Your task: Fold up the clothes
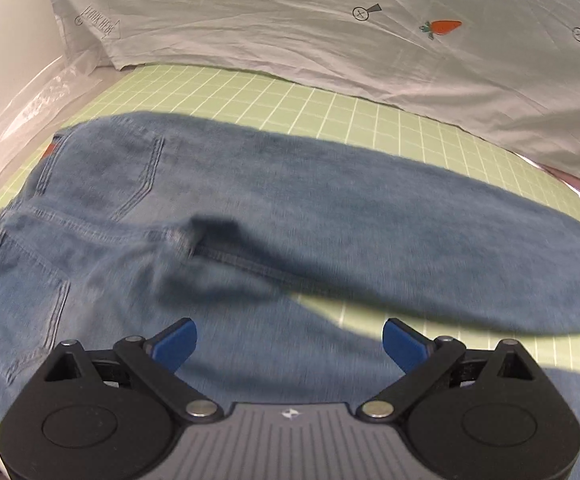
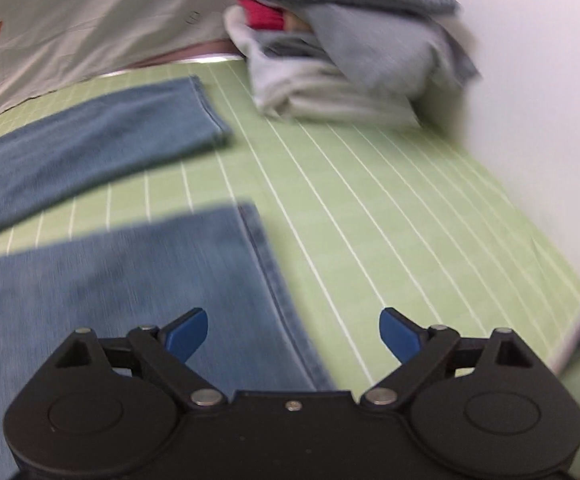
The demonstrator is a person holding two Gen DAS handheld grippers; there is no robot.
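Bench: green grid mat [image 1: 369, 120] with a pale sheet [image 1: 329, 40] along its 12 o'clock edge.

Jeans [image 1: 250, 208] lie flat on the mat, seat side up, pockets toward 9 o'clock in the left wrist view, legs running toward 3 o'clock. The legs are spread apart with a strip of mat showing between them; in the right wrist view both cuffs lie flat, far one at 10 o'clock, near one just ahead of the jaws. No fold is made in the jeans yet, as far as visible.

Clothes pile [image 2: 341, 48] sits at 12 o'clock of the right wrist view, well apart from the jeans; whether sorted or folded cannot be told through blur.

Left gripper [image 1: 290, 340]: jaws wide, empty, above the near leg.
Right gripper [image 2: 293, 330]: jaws wide, empty, over the near cuff edge.

Judgement: early stage. Remaining: bring leg onto leg, then fold lengthwise.
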